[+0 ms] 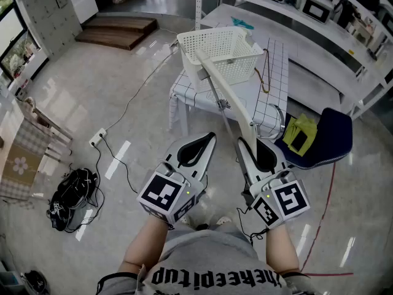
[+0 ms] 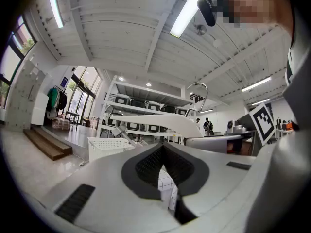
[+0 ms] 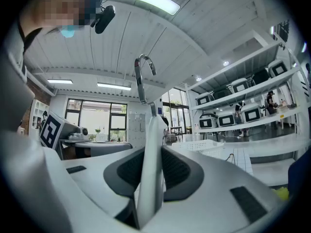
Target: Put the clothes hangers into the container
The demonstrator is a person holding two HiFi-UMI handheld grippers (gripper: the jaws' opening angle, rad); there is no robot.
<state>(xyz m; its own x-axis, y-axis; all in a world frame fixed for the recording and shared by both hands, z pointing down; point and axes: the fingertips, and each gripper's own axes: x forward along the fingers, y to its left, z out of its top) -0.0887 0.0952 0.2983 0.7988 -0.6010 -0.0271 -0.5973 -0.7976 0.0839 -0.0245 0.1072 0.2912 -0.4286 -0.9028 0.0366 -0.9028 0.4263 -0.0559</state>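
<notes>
The only readable writing is black lettering on the person's grey shirt, upside down in the head view and cut by the frame edge; it seems to run "keepitup". Each gripper's cube carries square black-and-white markers. The right gripper is clamped on a white plastic clothes hanger, its ribbed dark pads pressing both sides of the flat, smooth body. The hanger's long arm reaches up to the front rim of the white lattice-walled plastic basket; whether it touches cannot be told. The basket stands on a small table under a white cloth with a thin dark grid. The right gripper view alone shows the hanger's bent metal hook rising above the jaws. The left gripper is closed on nothing, its pad tips meeting; through the slit below them its own view shows the grid cloth. Only the head view shows a black bag on the glossy floor.
</notes>
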